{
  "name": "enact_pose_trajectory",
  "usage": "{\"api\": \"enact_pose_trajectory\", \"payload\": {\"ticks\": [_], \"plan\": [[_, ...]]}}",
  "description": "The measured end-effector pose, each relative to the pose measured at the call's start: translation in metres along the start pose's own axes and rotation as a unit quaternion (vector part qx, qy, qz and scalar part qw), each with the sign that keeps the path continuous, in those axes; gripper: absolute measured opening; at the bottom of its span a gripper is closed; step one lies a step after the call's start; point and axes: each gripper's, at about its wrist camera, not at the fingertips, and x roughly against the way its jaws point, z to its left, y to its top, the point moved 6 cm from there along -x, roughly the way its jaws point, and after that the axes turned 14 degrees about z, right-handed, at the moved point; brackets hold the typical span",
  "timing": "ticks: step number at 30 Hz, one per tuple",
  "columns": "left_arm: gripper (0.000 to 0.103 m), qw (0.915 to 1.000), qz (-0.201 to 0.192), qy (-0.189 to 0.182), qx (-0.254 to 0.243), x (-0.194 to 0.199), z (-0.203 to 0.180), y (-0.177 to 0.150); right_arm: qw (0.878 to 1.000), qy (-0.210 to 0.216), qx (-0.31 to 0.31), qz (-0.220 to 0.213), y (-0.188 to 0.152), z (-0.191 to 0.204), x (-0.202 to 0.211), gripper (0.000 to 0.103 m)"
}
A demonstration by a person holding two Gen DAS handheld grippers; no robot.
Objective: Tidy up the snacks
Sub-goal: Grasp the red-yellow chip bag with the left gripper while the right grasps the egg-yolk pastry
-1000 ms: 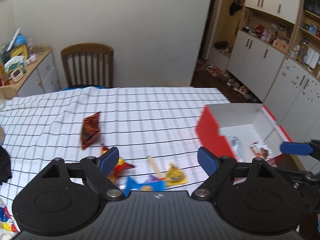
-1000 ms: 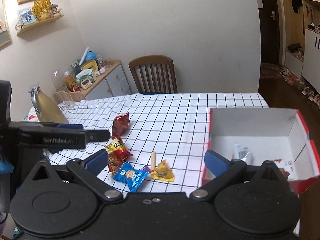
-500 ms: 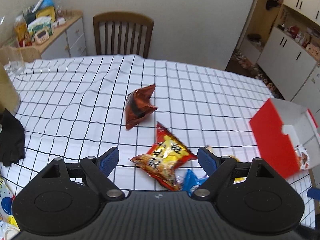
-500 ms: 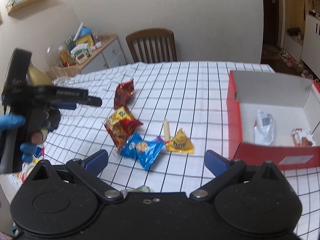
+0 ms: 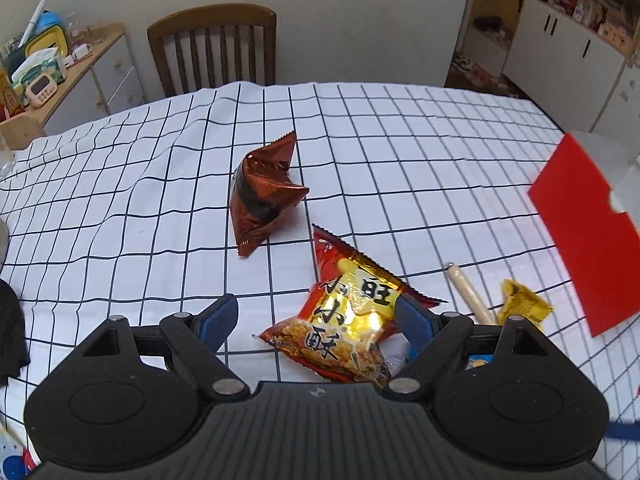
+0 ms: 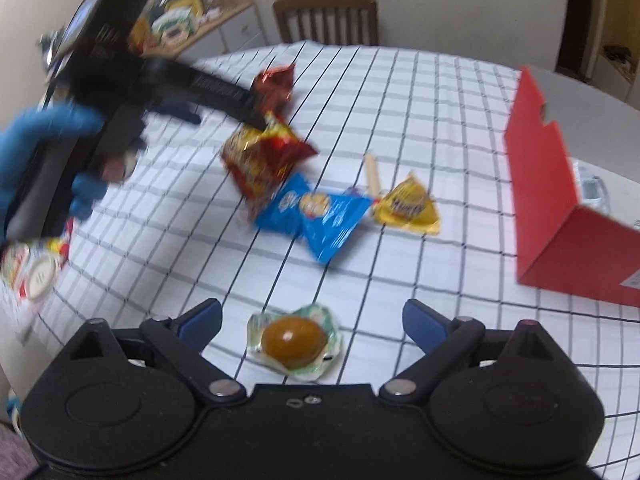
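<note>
Since half a second ago, both grippers have been brought lower and closer to the loose snacks on the checked tablecloth [image 5: 400,152]. The left gripper [image 5: 316,320] is seen with its jaws spread on either side of the red-and-gold snack bag [image 5: 348,316] at lower centre of the left view, not yet closed on it. The right gripper [image 6: 312,320] is likewise held open, and a wrapped brown sweet [image 6: 294,340] lies between its fingers at lower centre of the right view. Most of the task is judged to remain: a dark red foil packet [image 5: 264,192] at centre, a blue packet [image 6: 320,216], a yellow packet [image 6: 408,204] and a pale stick [image 6: 374,172] are all left scattered on the cloth, well apart from the container. The red box [image 6: 560,184] stands open at the right edge of both views; only a clear wrapper [image 6: 592,188] can be made out inside it from this angle, the rest of its interior being hidden behind the red wall.
</note>
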Motion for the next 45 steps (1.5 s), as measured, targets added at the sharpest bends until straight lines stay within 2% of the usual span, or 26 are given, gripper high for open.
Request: {"api": "enact_pose_trajectory", "payload": {"ticks": [10, 14, 16, 20, 25, 30, 34, 36, 40, 45], "plan": [[0.086, 0.9993, 0.012, -0.02, -0.031, -0.019, -0.012, 0.011, 0.996, -0.025, 0.067, 0.045, -0.009, 0.021, -0.036, 0.082], [0.086, 0.9989, 0.008, -0.017, -0.044, -0.021, -0.017, 0.014, 0.995, -0.031, 0.082, 0.048, -0.008, 0.024, -0.042, 0.079], [0.086, 0.9985, 0.02, -0.022, -0.045, -0.021, -0.019, 0.015, 0.994, -0.033, 0.092, 0.051, -0.008, 0.027, -0.044, 0.075], [0.086, 0.9977, 0.019, -0.043, -0.049, -0.012, -0.019, 0.014, 0.993, -0.036, 0.103, 0.04, -0.007, 0.032, -0.039, 0.075], [0.086, 0.9962, 0.039, -0.029, -0.073, -0.025, -0.02, 0.005, 0.991, -0.038, 0.122, 0.051, -0.011, 0.037, -0.047, 0.075], [0.086, 0.9963, 0.057, -0.03, -0.058, -0.04, -0.016, -0.002, 0.987, -0.06, 0.136, 0.059, -0.012, 0.038, -0.057, 0.073], [0.085, 0.9965, 0.06, -0.047, -0.032, -0.043, -0.01, -0.003, 0.986, -0.07, 0.141, 0.055, -0.012, 0.036, -0.06, 0.069], [0.081, 0.9964, 0.06, -0.054, -0.024, -0.043, -0.009, -0.003, 0.986, -0.07, 0.144, 0.053, -0.013, 0.036, -0.059, 0.06], [0.065, 0.9961, 0.06, -0.064, -0.011, -0.04, -0.008, -0.004, 0.986, -0.074, 0.143, 0.049, -0.015, 0.036, -0.057, 0.059], [0.053, 0.9965, 0.058, -0.06, -0.004, -0.034, -0.008, -0.007, 0.987, -0.08, 0.131, 0.043, -0.017, 0.03, -0.052, 0.059]]}}
